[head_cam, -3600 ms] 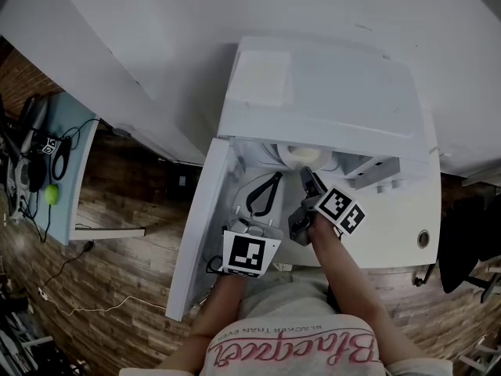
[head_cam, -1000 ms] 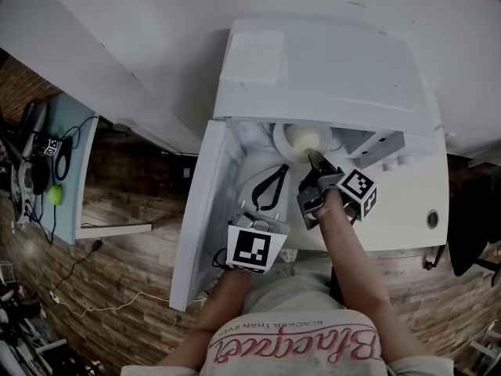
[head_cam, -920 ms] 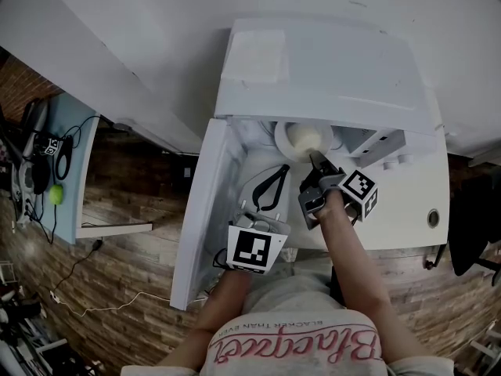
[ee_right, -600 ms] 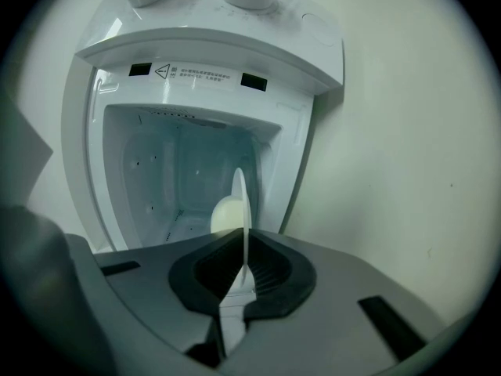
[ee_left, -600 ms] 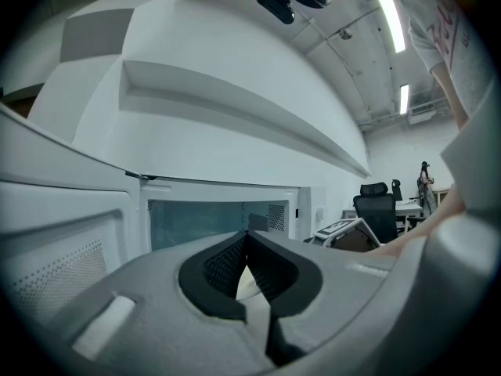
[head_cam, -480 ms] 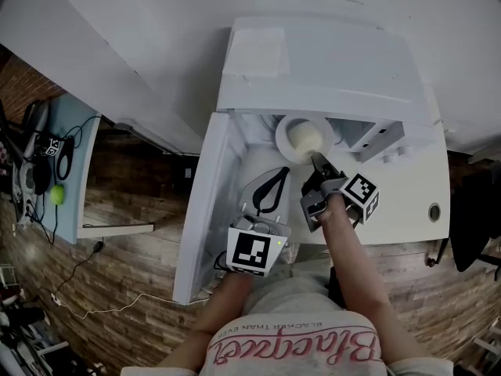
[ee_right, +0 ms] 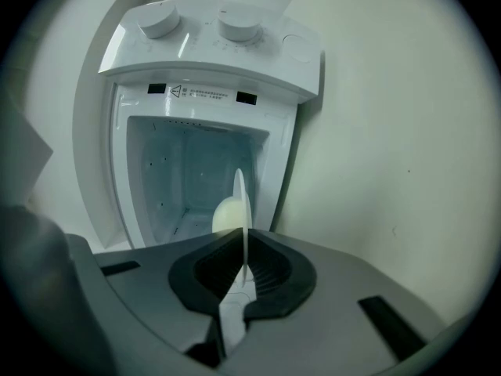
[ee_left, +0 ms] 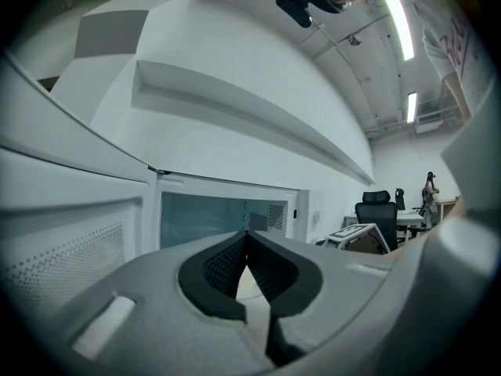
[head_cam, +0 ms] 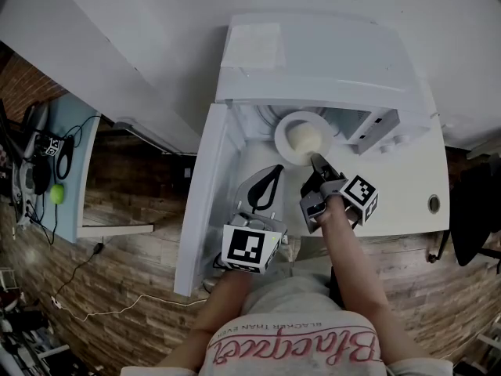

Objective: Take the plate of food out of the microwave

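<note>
The white microwave [head_cam: 321, 53] stands with its door [head_cam: 200, 202] swung open to the left. A white plate [head_cam: 286, 125] with a pale mound of food [head_cam: 304, 137] sits at the mouth of the cavity. My right gripper [head_cam: 316, 161] is shut on the plate's near rim. In the right gripper view the plate [ee_right: 244, 202] runs edge-on between the pads, the food [ee_right: 225, 214] beside it and the cavity [ee_right: 188, 171] behind. My left gripper [head_cam: 274, 172] hovers by the door, shut on nothing; its pads [ee_left: 235, 261] meet at the tips in its own view.
The microwave's control panel with two knobs [ee_right: 160, 20] lies right of the cavity. The white table [head_cam: 407, 202] carries the microwave. A blue desk [head_cam: 74, 163] with cables and a green ball [head_cam: 55, 194] is at far left, a black chair [head_cam: 473, 218] at right.
The plate, held by my right gripper, has slid out from under the microwave's top toward me. My left gripper has drifted slightly back and left.
</note>
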The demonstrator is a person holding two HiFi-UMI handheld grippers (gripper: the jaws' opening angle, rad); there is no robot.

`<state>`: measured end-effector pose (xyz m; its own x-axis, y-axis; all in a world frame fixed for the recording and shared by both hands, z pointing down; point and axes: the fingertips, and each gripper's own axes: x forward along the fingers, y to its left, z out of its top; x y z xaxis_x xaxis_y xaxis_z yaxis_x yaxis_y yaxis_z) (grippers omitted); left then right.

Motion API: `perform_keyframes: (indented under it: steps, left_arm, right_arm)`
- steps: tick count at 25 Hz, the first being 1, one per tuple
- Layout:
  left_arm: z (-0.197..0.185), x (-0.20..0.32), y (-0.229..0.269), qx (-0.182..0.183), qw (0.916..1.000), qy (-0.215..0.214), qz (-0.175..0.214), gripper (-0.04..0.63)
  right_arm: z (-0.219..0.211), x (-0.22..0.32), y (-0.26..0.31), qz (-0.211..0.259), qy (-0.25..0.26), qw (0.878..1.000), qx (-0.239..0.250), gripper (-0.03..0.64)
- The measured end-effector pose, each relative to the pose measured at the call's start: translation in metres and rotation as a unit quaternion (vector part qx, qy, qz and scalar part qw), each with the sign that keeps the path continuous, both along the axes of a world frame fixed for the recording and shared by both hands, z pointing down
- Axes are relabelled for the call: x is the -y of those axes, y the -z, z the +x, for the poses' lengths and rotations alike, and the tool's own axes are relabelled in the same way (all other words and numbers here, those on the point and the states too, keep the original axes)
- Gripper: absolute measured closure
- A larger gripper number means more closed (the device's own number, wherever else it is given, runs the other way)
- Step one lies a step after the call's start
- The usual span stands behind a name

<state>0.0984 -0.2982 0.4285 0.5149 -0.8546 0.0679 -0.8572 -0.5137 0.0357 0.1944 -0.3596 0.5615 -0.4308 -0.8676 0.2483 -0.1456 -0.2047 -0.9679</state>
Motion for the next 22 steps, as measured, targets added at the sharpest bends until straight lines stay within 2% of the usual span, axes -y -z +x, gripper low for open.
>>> perform_keyframes:
  steps: [11, 22]
  left_arm:
    - [0.007, -0.015, 0.003, -0.01, 0.9998, -0.014, 0.005, 0.591]
    - [0.012, -0.018, 0.008, -0.025, 0.9996, -0.007, 0.01, 0.591]
  right_arm:
    - [0.004, -0.022, 0.006, 0.013, -0.009, 1.0, 0.009, 0.597]
    - [0.01, -0.037, 0.018, 0.026, -0.002, 0.999, 0.021, 0.597]
